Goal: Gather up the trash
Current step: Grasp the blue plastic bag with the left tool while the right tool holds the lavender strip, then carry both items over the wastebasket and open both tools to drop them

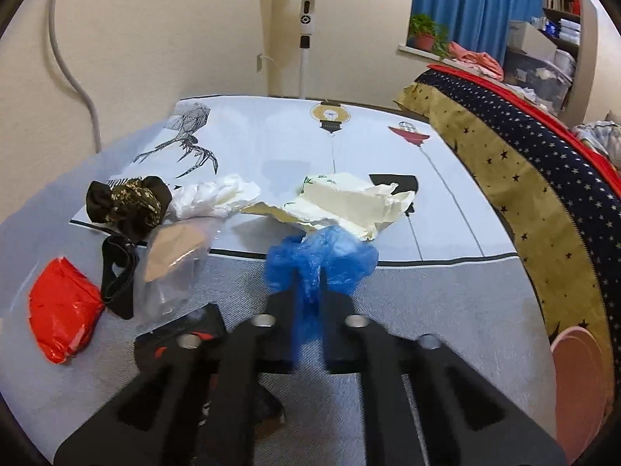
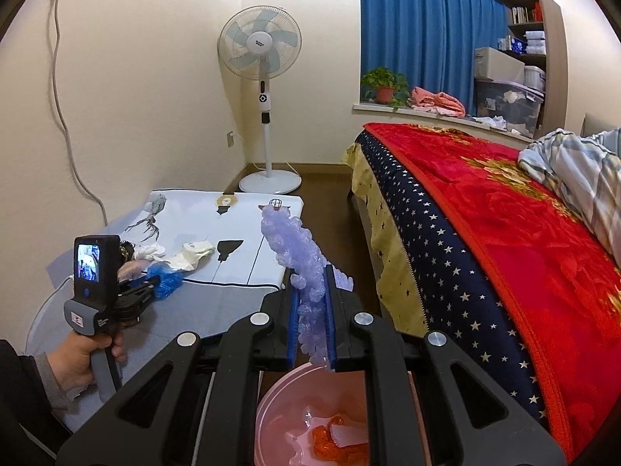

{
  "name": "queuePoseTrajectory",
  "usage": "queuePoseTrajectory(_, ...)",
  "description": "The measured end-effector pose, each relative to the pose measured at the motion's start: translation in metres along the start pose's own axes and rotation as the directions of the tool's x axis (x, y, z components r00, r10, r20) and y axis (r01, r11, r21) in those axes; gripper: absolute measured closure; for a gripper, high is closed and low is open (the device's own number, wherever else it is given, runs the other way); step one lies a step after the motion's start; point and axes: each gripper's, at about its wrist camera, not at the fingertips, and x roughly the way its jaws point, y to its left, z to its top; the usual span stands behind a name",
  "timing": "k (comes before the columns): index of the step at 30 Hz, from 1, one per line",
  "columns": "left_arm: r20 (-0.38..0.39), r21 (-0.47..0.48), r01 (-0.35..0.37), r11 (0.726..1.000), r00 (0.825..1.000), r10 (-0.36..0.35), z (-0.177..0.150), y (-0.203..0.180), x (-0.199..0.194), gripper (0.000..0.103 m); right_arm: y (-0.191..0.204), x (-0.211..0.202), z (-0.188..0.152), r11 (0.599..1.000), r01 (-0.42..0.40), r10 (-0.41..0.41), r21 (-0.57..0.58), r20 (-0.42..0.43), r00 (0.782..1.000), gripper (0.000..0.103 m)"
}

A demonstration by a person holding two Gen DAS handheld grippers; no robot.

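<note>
My left gripper (image 1: 308, 295) is shut on a crumpled blue plastic bag (image 1: 322, 260) just above the low table (image 1: 427, 303); it also shows in the right wrist view (image 2: 149, 283). My right gripper (image 2: 310, 283) is shut on a strip of purple bubble wrap (image 2: 299, 248) and holds it above a pink bin (image 2: 279, 407) that has orange and white scraps inside. On the table lie cream paper wrapping (image 1: 341, 202), a white crumpled tissue (image 1: 213, 198), a clear plastic bag (image 1: 174, 264) and a red plastic bag (image 1: 62, 310).
A dark patterned scrunchie (image 1: 128, 202) and a black strap (image 1: 118, 275) lie at the table's left. A bed with a red blanket (image 2: 504, 233) stands to the right. A standing fan (image 2: 264, 89) is in the far corner. The pink bin's rim shows by the bed (image 1: 578, 380).
</note>
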Motion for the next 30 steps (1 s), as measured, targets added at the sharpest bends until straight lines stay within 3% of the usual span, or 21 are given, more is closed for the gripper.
queuePoseTrajectory(3,-0.014,-0.017,0.045,0.999,0.999,-0.046,0.0,0.006,-0.013,0.1,-0.002,-0.001,0.001,1.0,-0.004,0.004,0.004,0.002,1.0,0.091)
queuePoseTrajectory(8,0.0,0.02,0.057,0.998,0.998,-0.057,0.002,0.01,-0.051,0.1,-0.006,-0.008,0.002,1.0,-0.017,0.017,0.014,0.012,1.0,0.091)
queuePoseTrajectory(12,0.058,0.059,0.085,0.995,0.994,-0.088,0.003,0.003,-0.111,0.1,-0.009,-0.02,0.006,0.998,-0.045,0.043,0.035,0.034,0.998,0.091)
queuePoseTrajectory(17,0.106,0.099,0.141,0.985,0.983,-0.151,-0.005,-0.02,-0.188,0.1,-0.007,-0.048,0.008,0.996,-0.082,0.078,0.043,0.086,0.993,0.091)
queuePoseTrajectory(23,0.146,0.18,0.213,0.96,0.96,-0.24,-0.021,-0.056,-0.27,0.1,-0.006,-0.099,0.0,0.997,-0.066,0.059,0.048,0.123,0.991,0.091)
queuePoseTrajectory(30,0.127,0.202,0.267,0.942,0.947,-0.295,-0.033,-0.088,-0.302,0.1,-0.019,-0.151,-0.028,0.993,-0.074,0.059,0.088,0.157,0.986,0.091)
